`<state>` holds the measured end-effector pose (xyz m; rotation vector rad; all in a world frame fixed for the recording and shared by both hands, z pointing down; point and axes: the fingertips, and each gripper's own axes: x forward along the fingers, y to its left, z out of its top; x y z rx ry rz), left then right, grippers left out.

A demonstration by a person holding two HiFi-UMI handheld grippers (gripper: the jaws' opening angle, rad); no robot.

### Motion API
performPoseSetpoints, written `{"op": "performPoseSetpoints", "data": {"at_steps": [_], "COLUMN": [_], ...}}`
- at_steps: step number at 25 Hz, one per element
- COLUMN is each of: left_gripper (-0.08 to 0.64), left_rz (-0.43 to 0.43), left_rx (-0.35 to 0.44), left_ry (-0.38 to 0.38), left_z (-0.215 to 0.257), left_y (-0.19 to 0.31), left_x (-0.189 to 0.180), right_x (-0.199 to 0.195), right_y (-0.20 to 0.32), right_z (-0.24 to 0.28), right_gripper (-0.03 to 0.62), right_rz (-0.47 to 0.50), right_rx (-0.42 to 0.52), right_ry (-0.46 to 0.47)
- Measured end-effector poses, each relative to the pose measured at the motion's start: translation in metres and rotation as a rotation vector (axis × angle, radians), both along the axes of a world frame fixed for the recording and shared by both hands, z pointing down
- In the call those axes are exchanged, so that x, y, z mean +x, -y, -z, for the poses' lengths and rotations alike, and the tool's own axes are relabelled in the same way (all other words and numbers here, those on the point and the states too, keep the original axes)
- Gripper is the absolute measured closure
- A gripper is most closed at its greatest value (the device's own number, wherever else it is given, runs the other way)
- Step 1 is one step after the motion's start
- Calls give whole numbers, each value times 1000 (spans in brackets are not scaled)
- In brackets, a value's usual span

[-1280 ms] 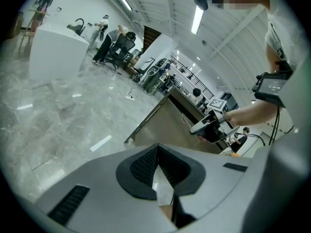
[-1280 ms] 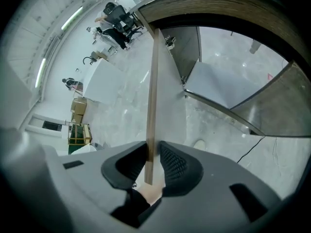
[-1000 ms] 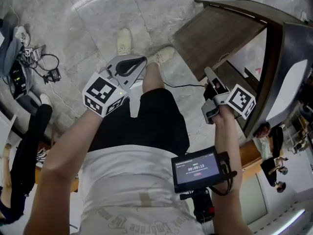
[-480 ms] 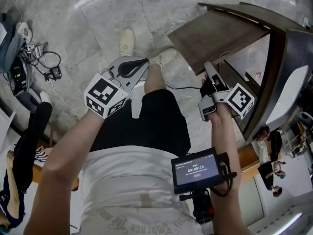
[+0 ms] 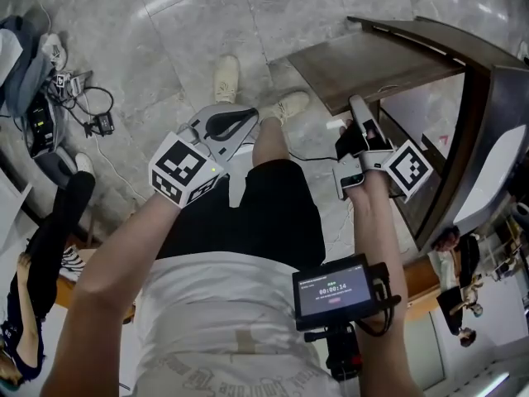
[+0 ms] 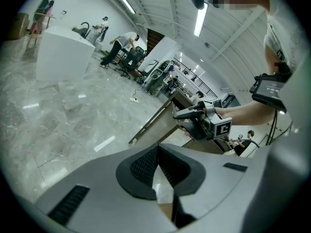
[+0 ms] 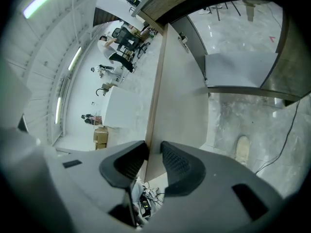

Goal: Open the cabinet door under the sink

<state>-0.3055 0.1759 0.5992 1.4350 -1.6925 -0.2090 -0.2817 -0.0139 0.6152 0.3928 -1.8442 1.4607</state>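
**Door Swung Out, Right Gripper Releasing**

Since the earlier frames, the right gripper (image 7: 152,154) has moved across the head view together with the free edge of the cabinet door (image 5: 372,64). The door panel now stands a little further out from the cabinet (image 5: 463,114) front.

1. Door position. The door is hinged at the cabinet's far front corner. It projects over the floor (image 5: 165,48), well clear of the opening. The pale interior (image 5: 421,106) is exposed behind it.

2. Right gripper. Its jaws are opening. The right gripper view shows the thin free edge of the door running between the two pads. The gap there is wider than the edge, so the pads no longer clamp it.

3. Left gripper (image 6: 156,154). Its jaws are fully together with nothing between them. It is held over the person's leg, well apart from the cabinet, and takes no part in the work.

4. Progress. The opening step appears essentially complete, since the door is already off the cabinet front. What probably remains is to clear the right jaws from the door edge and draw the gripper back without pushing the panel shut.
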Motion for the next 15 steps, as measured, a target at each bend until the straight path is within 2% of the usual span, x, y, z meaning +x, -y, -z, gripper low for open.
{"op": "performPoseSetpoints", "data": {"at_steps": [11, 15], "left_gripper": [549, 549], "left_rz": [-16, 3], "left_rx": [6, 9], "left_ry": [4, -4], "left_z": [-1, -2], "left_y": [-2, -7], "left_x": [-5, -7], "right_x": [-57, -78], "right_y": [-7, -9], "right_z": [-2, 0], "right_gripper": [459, 454], "right_rz": [-38, -63], "right_rx": [-16, -20], "right_ry": [118, 172]}}
